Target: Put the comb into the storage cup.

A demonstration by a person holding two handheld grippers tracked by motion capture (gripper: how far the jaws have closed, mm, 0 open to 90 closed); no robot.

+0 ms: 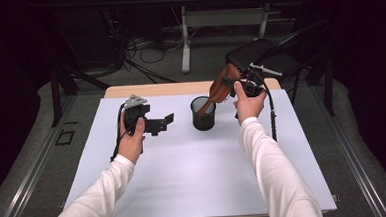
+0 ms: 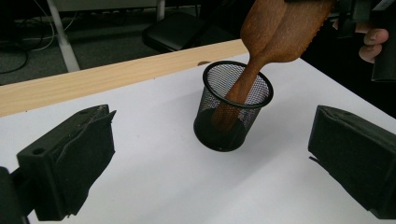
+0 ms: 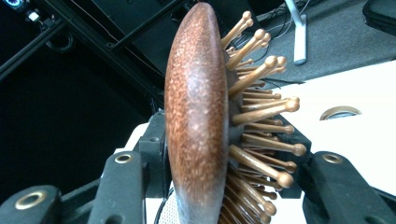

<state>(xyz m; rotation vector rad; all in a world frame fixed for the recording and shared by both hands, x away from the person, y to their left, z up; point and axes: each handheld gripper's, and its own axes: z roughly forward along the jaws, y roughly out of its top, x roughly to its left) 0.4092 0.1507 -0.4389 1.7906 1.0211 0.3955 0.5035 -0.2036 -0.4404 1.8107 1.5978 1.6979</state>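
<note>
A brown wooden hairbrush (image 1: 220, 90) leans tilted, its handle down inside a black mesh cup (image 1: 203, 119) at the middle of the table and its head up to the right. My right gripper (image 1: 229, 82) is shut on the head; in the right gripper view the brush (image 3: 198, 116) stands edge-on between the two jaws, with its pins (image 3: 261, 116) pointing right. My left gripper (image 1: 162, 122) hovers left of the cup and is open. Its fingers (image 2: 70, 163) stand wide apart with nothing between them, and they face the cup (image 2: 210, 135) and the brush handle (image 2: 245, 79).
A white mat (image 1: 184, 164) covers the wooden table (image 1: 145, 90). A cable hole (image 3: 340, 112) sits in the wooden strip behind the cup. A black chair (image 1: 273, 54) stands beyond the far right corner, with desk legs and cables on the floor behind.
</note>
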